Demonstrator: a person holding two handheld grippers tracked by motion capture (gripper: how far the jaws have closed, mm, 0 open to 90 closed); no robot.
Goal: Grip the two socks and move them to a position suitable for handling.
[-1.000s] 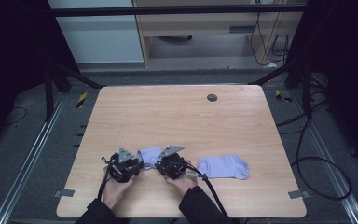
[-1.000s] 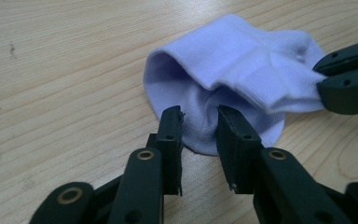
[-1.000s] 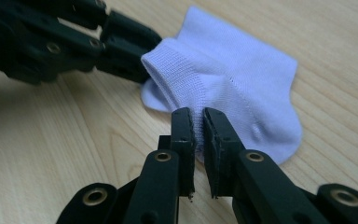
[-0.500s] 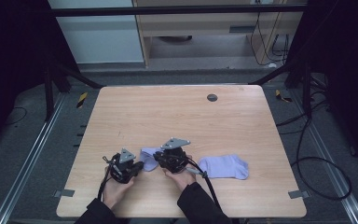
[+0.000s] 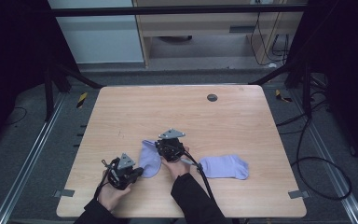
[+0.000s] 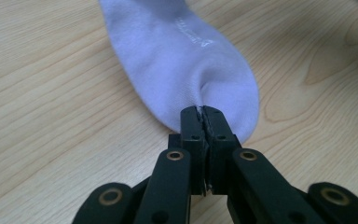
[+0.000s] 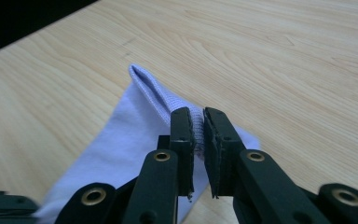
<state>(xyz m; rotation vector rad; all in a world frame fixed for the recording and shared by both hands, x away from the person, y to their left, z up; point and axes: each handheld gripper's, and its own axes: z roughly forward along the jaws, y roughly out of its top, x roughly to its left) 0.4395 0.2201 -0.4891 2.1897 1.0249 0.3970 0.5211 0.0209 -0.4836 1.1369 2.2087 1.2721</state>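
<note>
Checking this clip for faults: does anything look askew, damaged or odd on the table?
Nothing stands out. One lilac sock is pinched at its toe by the left tool and at its cuff by the right tool. A second sock lies flat on the table.

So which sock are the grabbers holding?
Look at the near edge of the wooden table. The held sock lies left of the other sock, pinched at both ends by the left gripper and right gripper; the other lies flat, untouched.
</note>
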